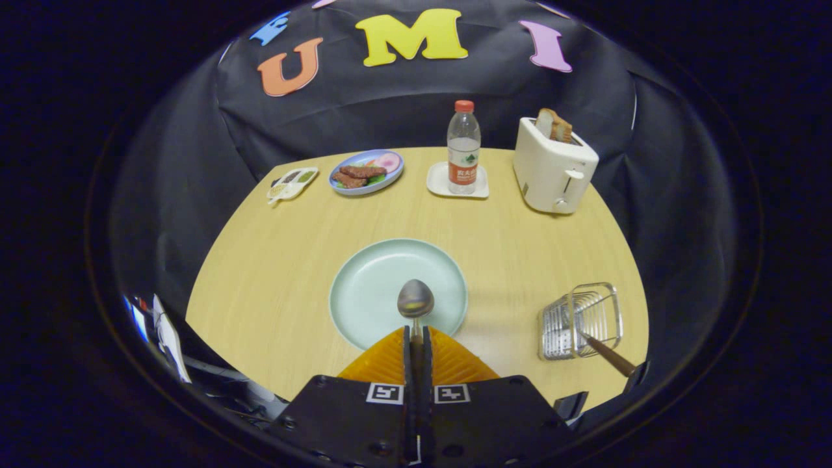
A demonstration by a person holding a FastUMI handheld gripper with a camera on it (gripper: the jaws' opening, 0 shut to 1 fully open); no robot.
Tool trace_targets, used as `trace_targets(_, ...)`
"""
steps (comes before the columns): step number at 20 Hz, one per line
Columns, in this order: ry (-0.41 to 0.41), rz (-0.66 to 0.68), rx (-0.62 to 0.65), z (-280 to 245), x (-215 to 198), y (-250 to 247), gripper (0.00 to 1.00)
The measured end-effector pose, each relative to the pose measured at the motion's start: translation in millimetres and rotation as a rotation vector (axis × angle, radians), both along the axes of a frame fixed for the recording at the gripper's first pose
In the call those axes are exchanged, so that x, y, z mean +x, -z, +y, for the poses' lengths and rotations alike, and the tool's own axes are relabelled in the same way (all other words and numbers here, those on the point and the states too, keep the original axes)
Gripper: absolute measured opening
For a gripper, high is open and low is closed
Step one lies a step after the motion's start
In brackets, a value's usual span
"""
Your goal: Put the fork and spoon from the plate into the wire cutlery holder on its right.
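Gripper view — gripper (416, 338) pinching spoon (415, 304) by its handle, bowl over pale green plate (364, 286), frame centre. Fork (608, 354) in wire cutlery holder (580, 320), lower right — handle sticking out.

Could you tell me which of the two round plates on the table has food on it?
The small blue plate at the far side, left of the water bottle, carries food. The large pale green plate just ahead of the gripper, shut on the spoon, is bare.
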State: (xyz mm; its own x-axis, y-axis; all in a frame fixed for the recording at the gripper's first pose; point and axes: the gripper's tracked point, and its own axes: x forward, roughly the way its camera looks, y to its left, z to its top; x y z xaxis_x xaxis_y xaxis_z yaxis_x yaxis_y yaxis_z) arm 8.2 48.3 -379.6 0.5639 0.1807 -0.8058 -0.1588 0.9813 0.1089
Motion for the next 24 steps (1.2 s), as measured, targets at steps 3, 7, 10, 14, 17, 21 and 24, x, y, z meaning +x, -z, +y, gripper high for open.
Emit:
trace_targets(3, 0.024, -0.020, -0.005, -34.2, 1.9, -11.0, 0.03)
trace_targets(7, 0.069, -0.044, -0.003, -83.2, 3.4, -23.7, 0.03)
trace_targets(10, 0.101, -0.054, 0.000, -116.2, 0.0, -25.9, 0.02)
trace_targets(14, 0.147, -0.046, 0.003, -155.0, -3.7, -28.2, 0.02)
trace_targets(17, 0.171, -0.039, 0.005, -177.7, -6.3, -27.8, 0.02)
trace_targets(21, 0.197, -0.006, -0.002, -198.0, -9.3, -21.5, 0.02)
trace_targets(24, 0.190, 0.026, 0.000, -195.8, -13.7, -16.8, 0.03)
